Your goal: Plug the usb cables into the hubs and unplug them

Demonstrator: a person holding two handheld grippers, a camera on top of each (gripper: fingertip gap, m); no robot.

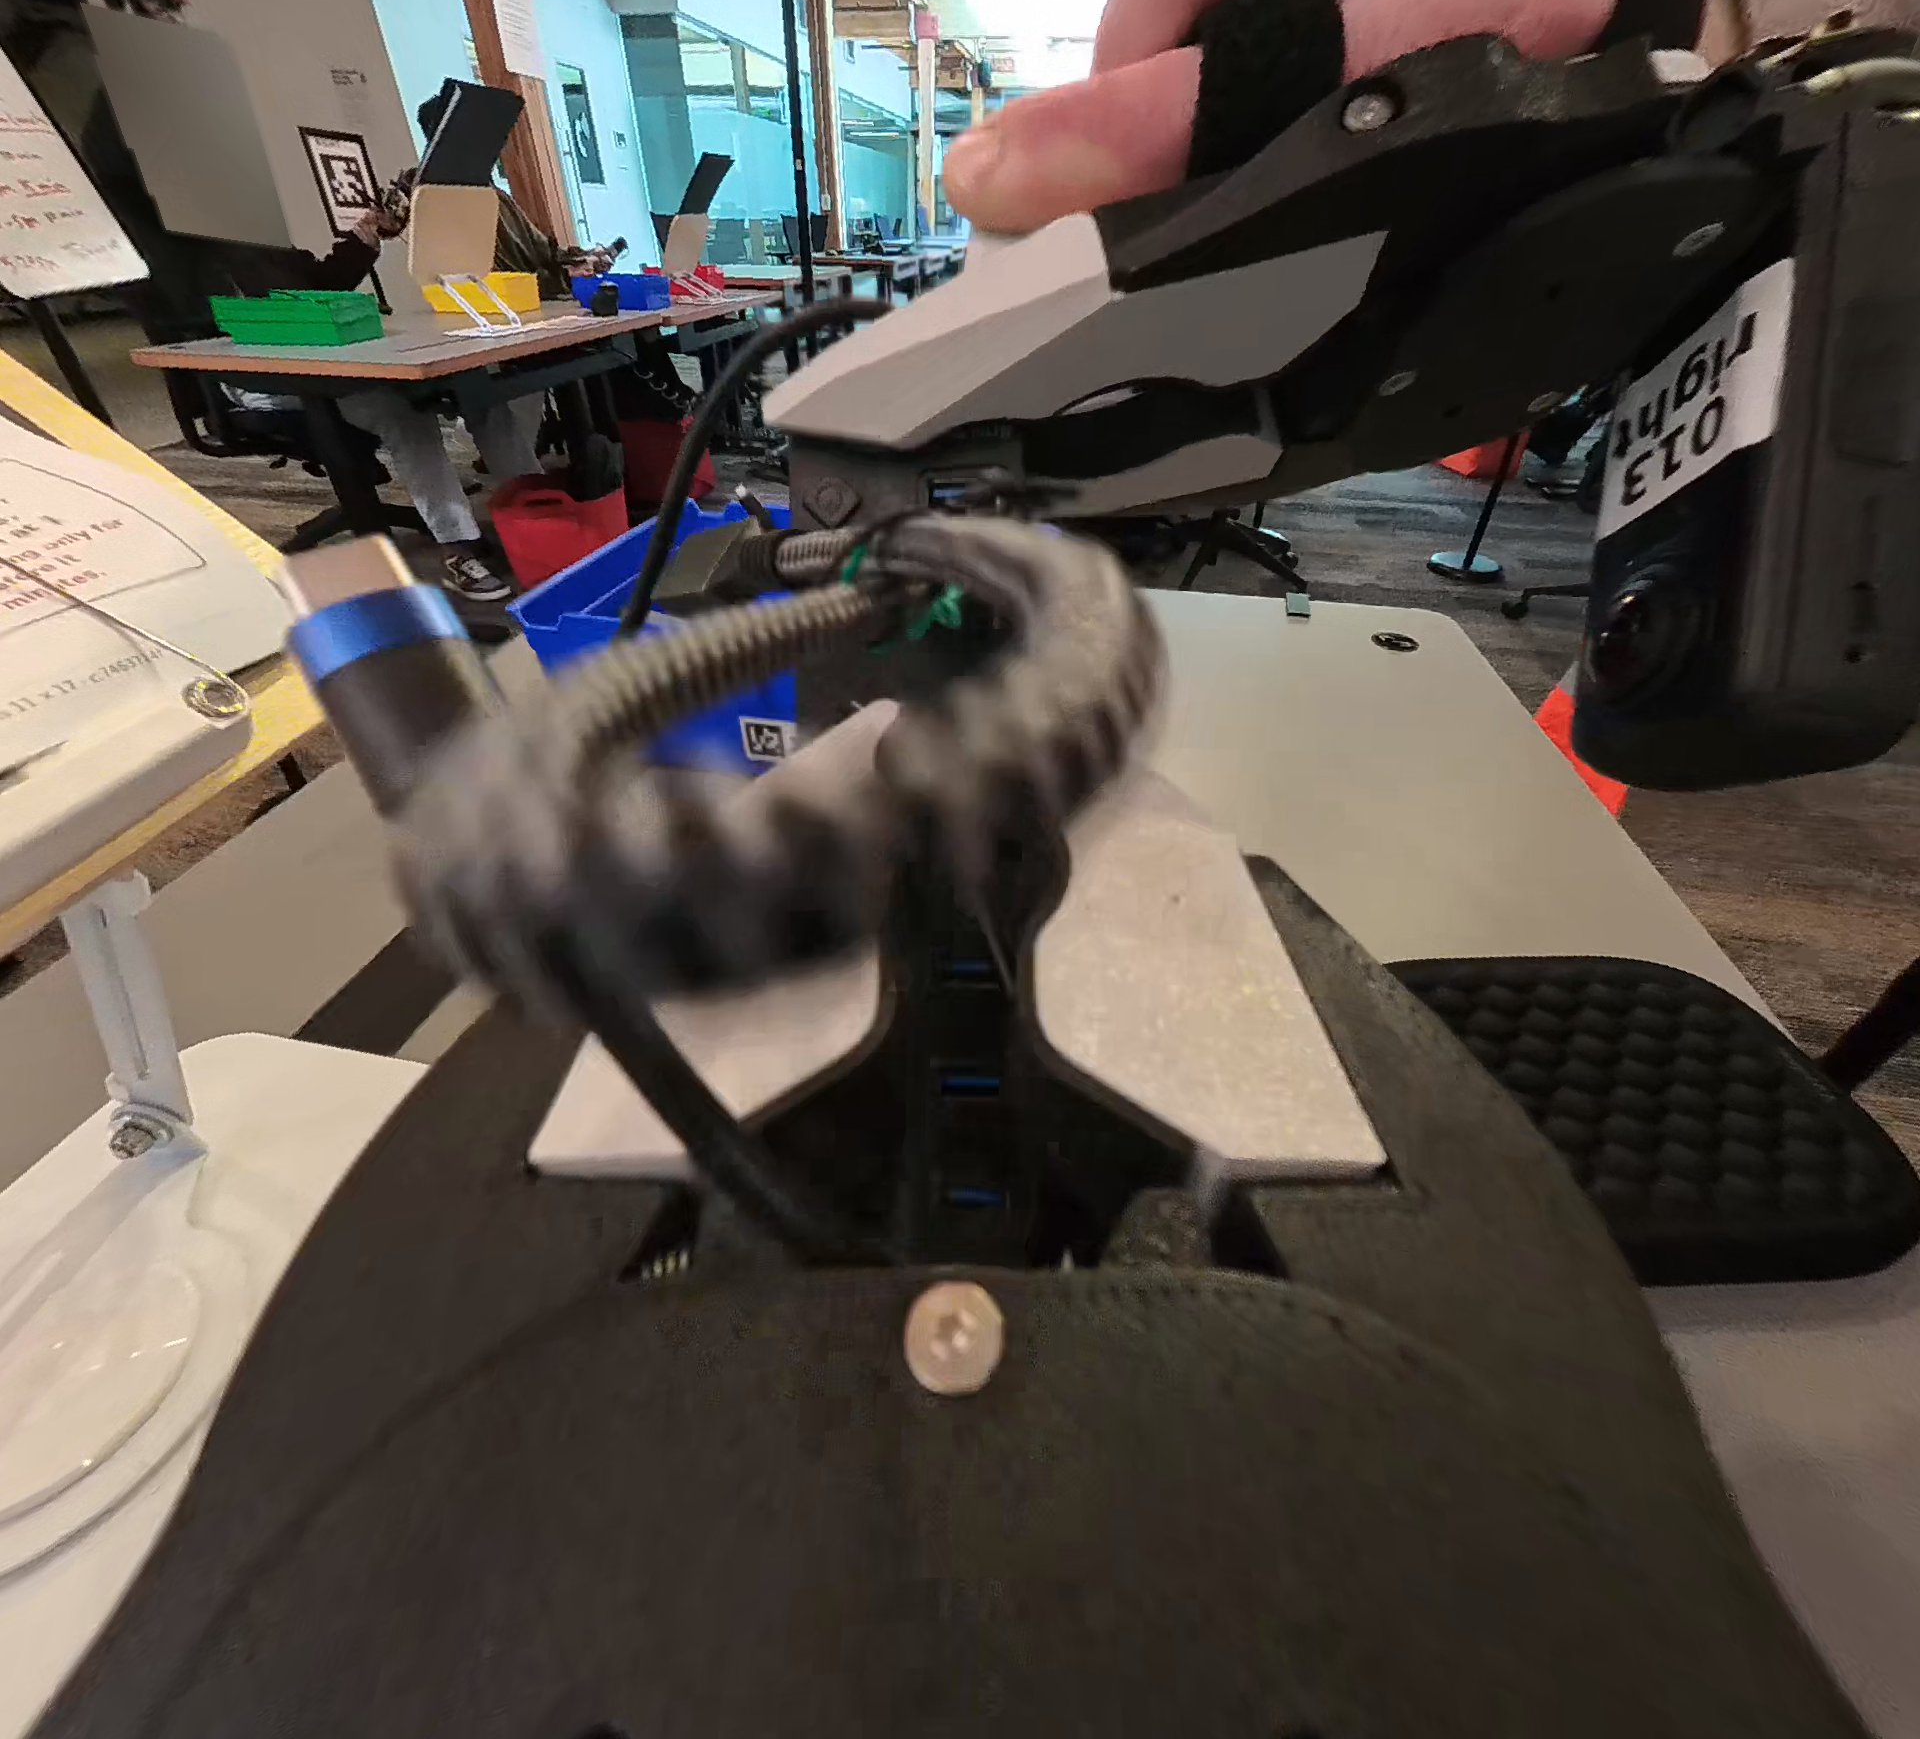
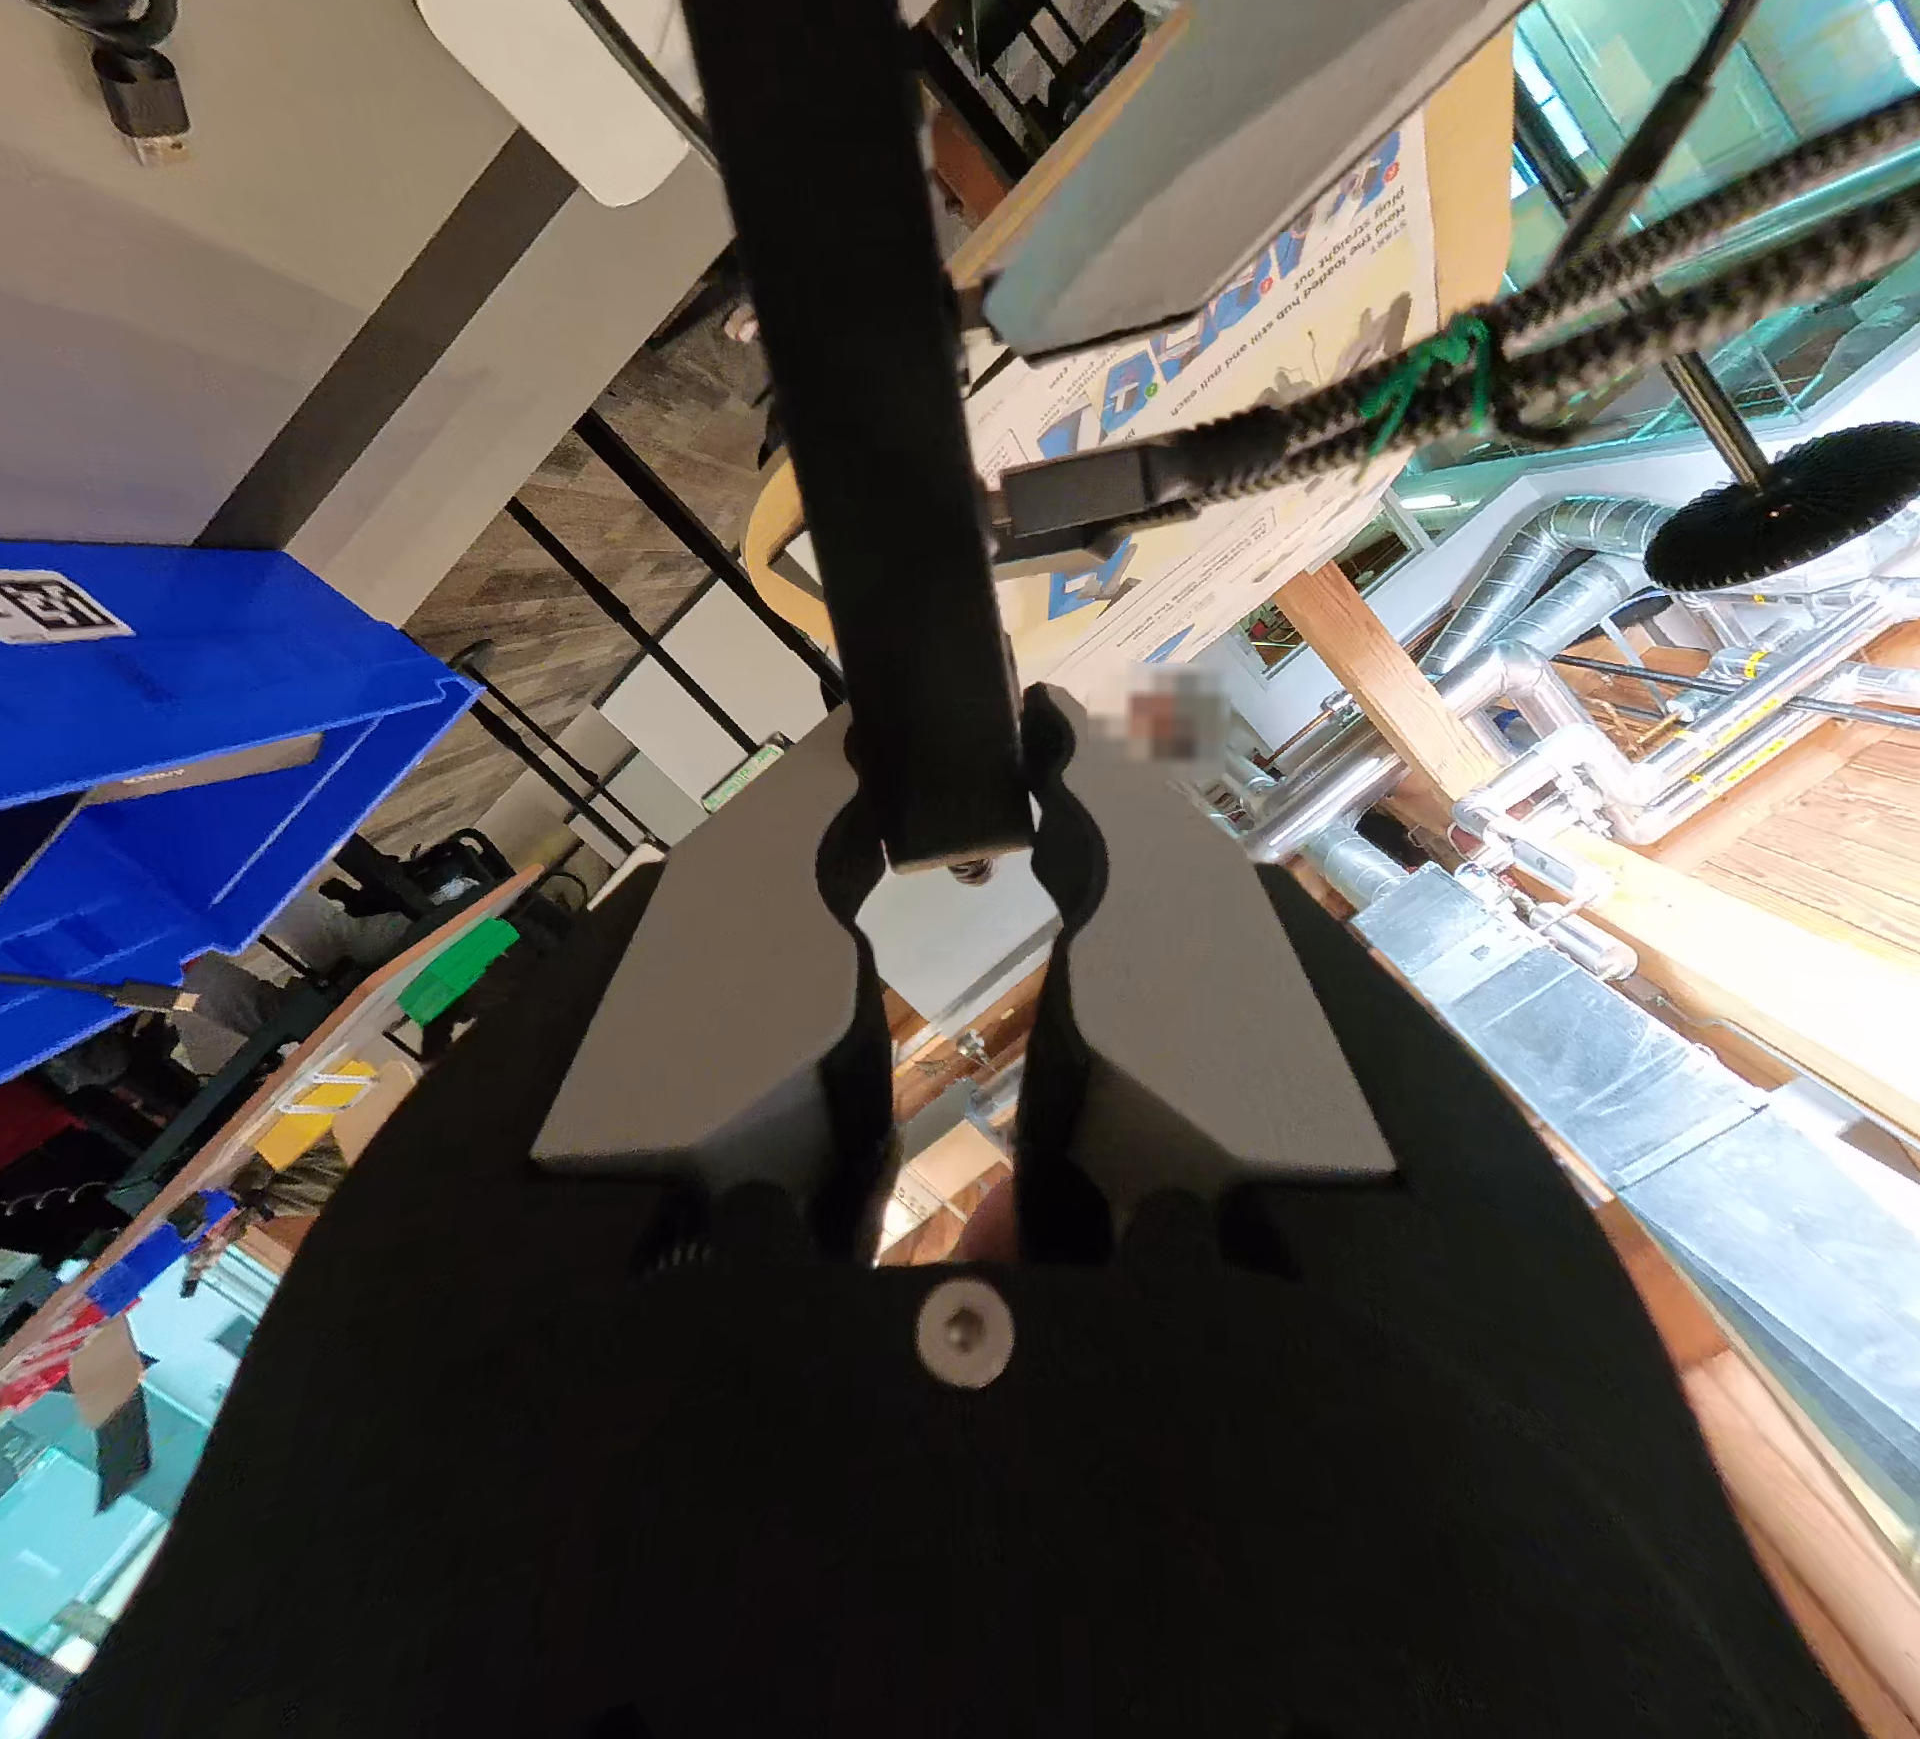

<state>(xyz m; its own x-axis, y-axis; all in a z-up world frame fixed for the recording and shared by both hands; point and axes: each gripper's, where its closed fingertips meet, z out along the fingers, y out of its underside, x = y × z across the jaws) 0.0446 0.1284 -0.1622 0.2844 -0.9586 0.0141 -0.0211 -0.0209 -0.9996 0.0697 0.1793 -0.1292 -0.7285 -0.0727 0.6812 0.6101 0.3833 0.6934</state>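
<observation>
At centre of the right wrist view, the right gripper (image 2: 956, 806) pinches the black hub (image 2: 831, 235), long axis running up-frame. A braided cable (image 2: 1558, 287) sits plugged into its right side. Left gripper (image 1: 961, 910) clamps the same hub; blue bin (image 1: 613, 609) behind.

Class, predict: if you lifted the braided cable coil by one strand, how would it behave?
Probably floppy but bundled: the braided cable is looped and bound by a green tie, so it should swing as one lump. Likely light too, since it seems to hang from its plug in the hub without pulling free.
</observation>
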